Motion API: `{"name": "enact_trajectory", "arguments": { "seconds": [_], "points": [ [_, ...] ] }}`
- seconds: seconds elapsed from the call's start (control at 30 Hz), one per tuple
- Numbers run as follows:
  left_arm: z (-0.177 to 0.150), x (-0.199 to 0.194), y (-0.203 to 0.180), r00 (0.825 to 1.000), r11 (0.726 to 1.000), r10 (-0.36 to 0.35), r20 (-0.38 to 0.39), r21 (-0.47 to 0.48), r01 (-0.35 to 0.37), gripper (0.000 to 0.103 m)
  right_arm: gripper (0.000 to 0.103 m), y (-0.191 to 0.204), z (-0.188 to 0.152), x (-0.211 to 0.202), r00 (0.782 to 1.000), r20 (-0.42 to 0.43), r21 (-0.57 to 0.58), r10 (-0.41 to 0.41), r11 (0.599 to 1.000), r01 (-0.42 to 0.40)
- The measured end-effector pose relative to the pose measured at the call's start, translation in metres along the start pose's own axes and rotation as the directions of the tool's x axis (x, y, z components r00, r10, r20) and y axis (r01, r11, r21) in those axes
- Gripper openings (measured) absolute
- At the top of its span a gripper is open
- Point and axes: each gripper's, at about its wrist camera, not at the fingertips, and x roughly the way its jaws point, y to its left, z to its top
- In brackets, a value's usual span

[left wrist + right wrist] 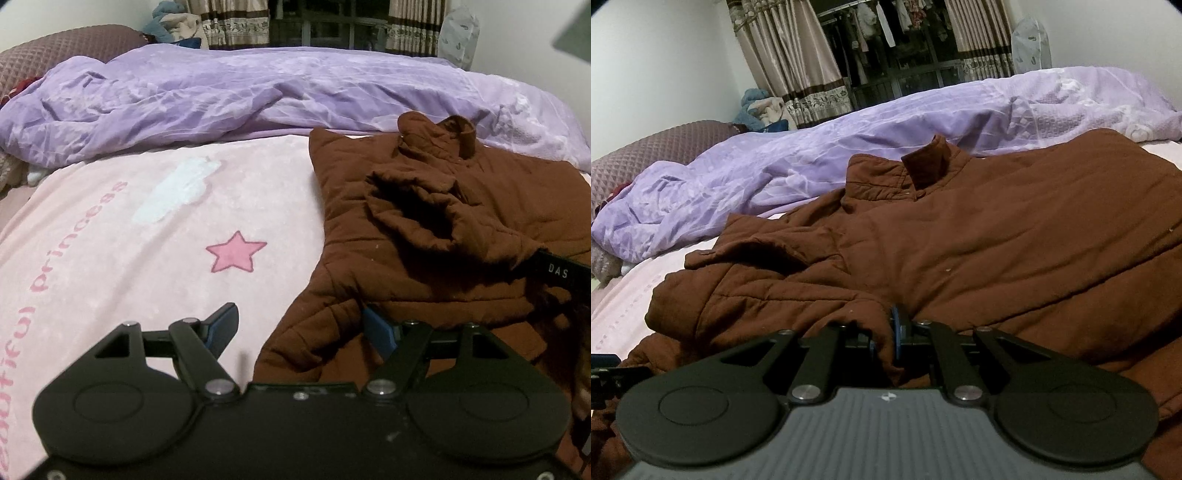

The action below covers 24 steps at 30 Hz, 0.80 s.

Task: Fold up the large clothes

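A brown quilted jacket [436,229] lies spread on the pink bed sheet [155,236], collar toward the far side. My left gripper [301,326] hovers open at the jacket's near left edge, with nothing between its blue pads. In the right wrist view the jacket [1015,240] fills the middle, with one sleeve folded over its body. My right gripper [884,332] is shut on a fold of the sleeve fabric bunched between its pads. The right gripper's black body [557,271] shows at the right edge of the left wrist view, under a raised hump of sleeve.
A crumpled purple duvet [229,92] runs along the far side of the bed. A quilted brown pillow [55,51] sits at the far left. Curtains [786,55] and a dark window stand behind. The sheet bears a pink star [236,253].
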Motion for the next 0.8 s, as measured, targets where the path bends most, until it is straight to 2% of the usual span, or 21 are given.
{"name": "enact_trajectory", "arguments": {
  "seconds": [0.1,0.17,0.23,0.27,0.3,0.37,0.43,0.53,0.63,0.7,0.73,0.8],
  "points": [
    [-0.001,0.001,0.000,1.000,1.000,0.000,-0.001,0.001,0.000,0.075,0.010,0.000,0.000,0.000,1.000,0.000,-0.002,-0.001,1.000,0.001],
    [-0.001,0.002,0.000,1.000,1.000,0.001,-0.004,-0.005,-0.001,0.075,0.015,0.003,0.001,-0.001,1.000,-0.010,-0.022,-0.003,1.000,0.003],
    [0.002,0.002,-0.001,1.000,1.000,-0.007,-0.001,-0.010,0.007,0.075,0.022,0.016,0.004,-0.010,0.999,-0.035,-0.130,-0.034,0.991,0.030],
    [0.005,0.001,-0.003,1.000,1.000,-0.013,0.007,-0.009,0.013,0.075,0.034,0.024,0.004,-0.016,0.998,-0.049,-0.192,-0.046,0.981,0.035],
    [0.009,-0.001,-0.005,1.000,1.000,-0.021,0.022,-0.005,0.022,0.075,0.042,0.033,0.003,-0.028,0.997,-0.063,-0.258,-0.051,0.965,0.033],
    [0.015,-0.005,-0.010,0.998,0.999,-0.036,0.050,0.000,0.036,0.075,0.077,0.038,0.000,-0.054,0.997,-0.059,-0.301,-0.040,0.953,0.020],
    [0.018,-0.007,-0.015,0.997,0.999,-0.048,0.057,-0.002,0.048,0.075,0.092,0.028,-0.001,-0.083,0.997,-0.069,-0.297,0.019,0.954,-0.039],
    [0.013,-0.010,-0.022,0.995,0.997,-0.076,0.057,0.017,0.075,0.075,0.082,-0.006,0.005,-0.119,0.997,-0.074,-0.238,0.003,0.971,-0.020],
    [0.009,-0.012,-0.024,0.994,0.996,-0.091,0.061,0.008,0.090,0.075,0.080,-0.057,0.020,-0.148,0.999,0.020,-0.107,-0.042,0.993,0.044],
    [0.015,-0.012,-0.023,0.990,0.992,-0.121,0.079,-0.029,0.124,0.075,0.078,-0.088,0.038,-0.151,0.994,0.050,-0.050,-0.100,0.994,0.102],
    [0.021,-0.012,-0.025,0.986,0.988,-0.140,0.094,-0.054,0.146,0.075,0.073,-0.100,0.045,-0.148,0.990,0.060,-0.031,-0.131,0.991,0.133],
    [0.033,-0.012,-0.028,0.971,0.975,-0.193,0.139,-0.087,0.206,0.075,0.070,-0.122,0.061,-0.137,0.981,0.089,0.007,-0.171,0.985,0.171]
  ]
}}
